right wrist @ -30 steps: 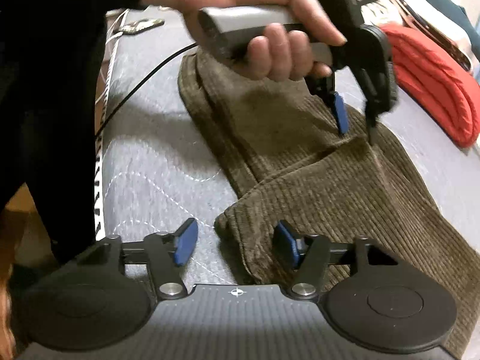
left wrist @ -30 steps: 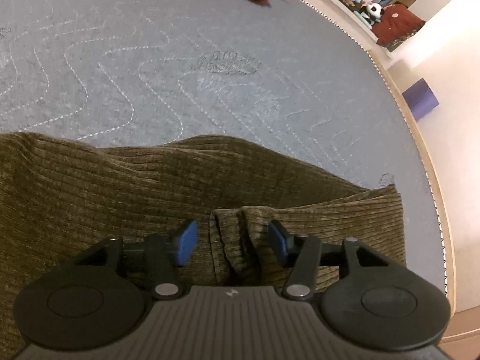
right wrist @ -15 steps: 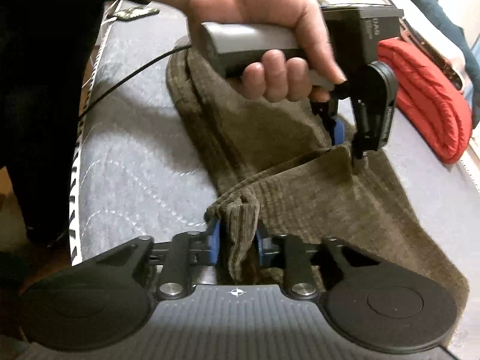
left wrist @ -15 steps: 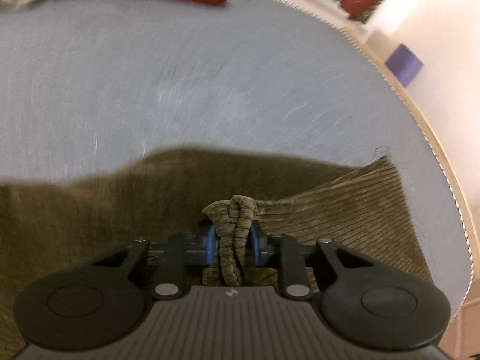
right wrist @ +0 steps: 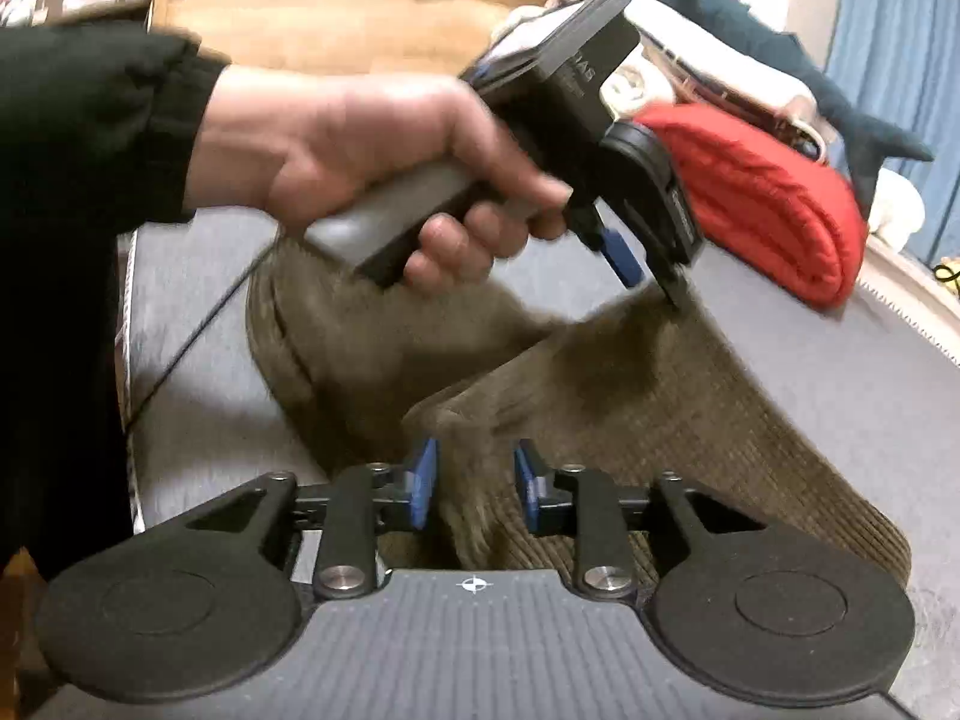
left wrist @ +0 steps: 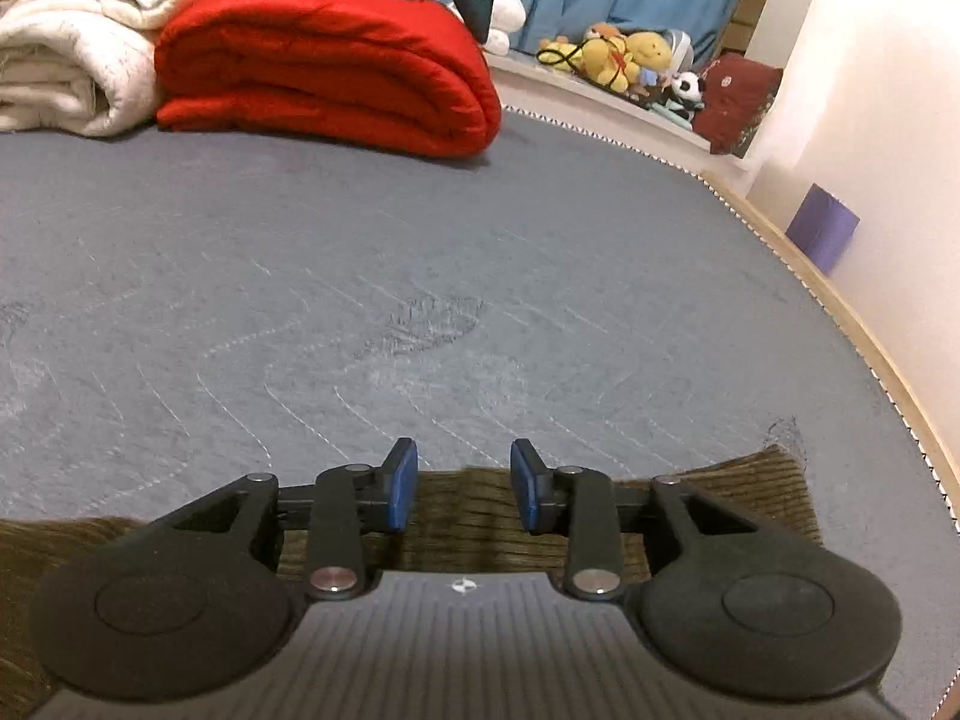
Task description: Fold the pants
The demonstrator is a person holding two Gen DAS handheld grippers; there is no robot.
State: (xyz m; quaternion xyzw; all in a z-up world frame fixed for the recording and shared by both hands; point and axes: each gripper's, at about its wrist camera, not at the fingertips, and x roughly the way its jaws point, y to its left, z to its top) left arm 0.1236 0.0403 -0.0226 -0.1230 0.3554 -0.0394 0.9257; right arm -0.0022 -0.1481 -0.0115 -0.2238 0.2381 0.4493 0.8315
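Note:
Olive corduroy pants [right wrist: 690, 420] lie on the grey mattress [left wrist: 420, 270], partly folded over themselves. My right gripper [right wrist: 474, 480] is just above the near folded corner. Its jaws are opening, and a blurred ridge of the cloth still stands between the blue pads without being pinched. My left gripper [left wrist: 462, 480] hovers over the far edge of the pants [left wrist: 720, 498]. Its jaws are opening too, with only flat cloth below them. In the right wrist view a hand [right wrist: 360, 144] holds the left gripper [right wrist: 651, 282], whose fingertips are close above a raised peak of the pants.
A folded red blanket [left wrist: 324, 66] and white bedding [left wrist: 66, 36] sit at the far side of the mattress. Plush toys [left wrist: 624, 57] and a purple box [left wrist: 822, 234] lie beyond the bed's edge [left wrist: 840, 312]. A black cable [right wrist: 198, 330] trails near the person's dark sleeve [right wrist: 72, 120].
Both grippers closed on bunched pant edges, lifted them, and have now spread their pads again. Both cameras have risen and tilted up, so the far bedding now shows.

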